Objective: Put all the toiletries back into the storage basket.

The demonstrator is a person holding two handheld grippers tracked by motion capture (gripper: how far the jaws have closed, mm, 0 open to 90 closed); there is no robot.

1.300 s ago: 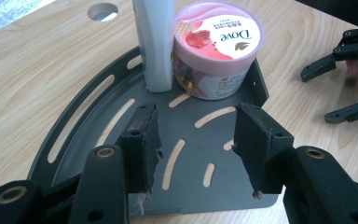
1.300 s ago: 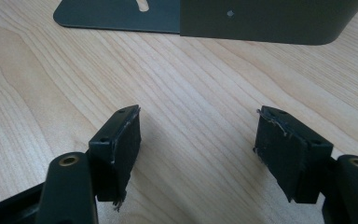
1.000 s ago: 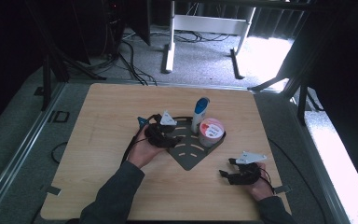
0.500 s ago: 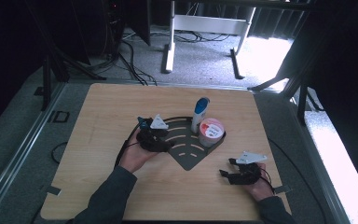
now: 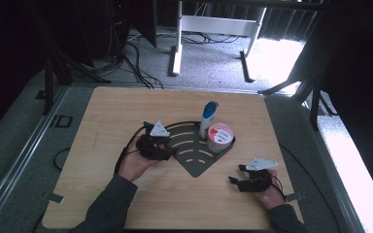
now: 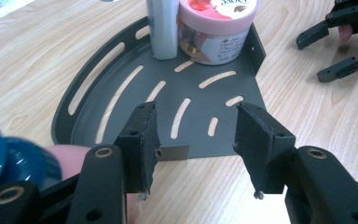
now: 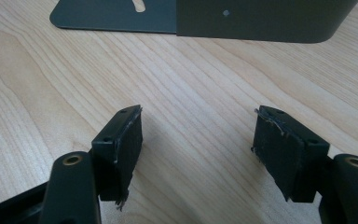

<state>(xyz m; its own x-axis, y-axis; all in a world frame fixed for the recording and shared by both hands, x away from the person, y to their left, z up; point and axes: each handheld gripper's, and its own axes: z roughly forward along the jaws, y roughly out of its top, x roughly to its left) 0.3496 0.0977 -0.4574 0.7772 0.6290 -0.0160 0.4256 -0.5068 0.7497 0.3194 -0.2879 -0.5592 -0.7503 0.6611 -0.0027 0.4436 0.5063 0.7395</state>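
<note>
Dark grey metal rack [image 5: 194,153], shaped like a quarter-circle fan with curved slots cut through its flat floor and a low raised rim along its arc, lies near the middle of the pale wood-grain table [image 5: 126,104]. In its far corner, against an upright side wall, stand a white tube with a blue cap [image 5: 207,118] and a round tub [image 5: 219,137] with a pink lid and a printed label; the two are just beside each other, and the rest of the rack floor is bare. The high view gives the whole layout: the left gripper [image 5: 162,145] is at the rack's left edge with a grey three-cornered plate on top, and the right gripper [image 5: 237,174] rests on the table to the right of the rack's pointed near corner, apart from it. The left gripper view looks close along the slotted floor, showing wood through the slots, a matt finish and a small folded tab at the near edge; its left gripper [image 6: 193,140] jaws stand well apart with nothing between the rubbery black pads, just short of that edge. The right gripper view shows the rack's smooth outer wall with a small hole, and the right gripper [image 7: 198,149] jaws wide over bare wood, their pads frayed at the edges.
</note>
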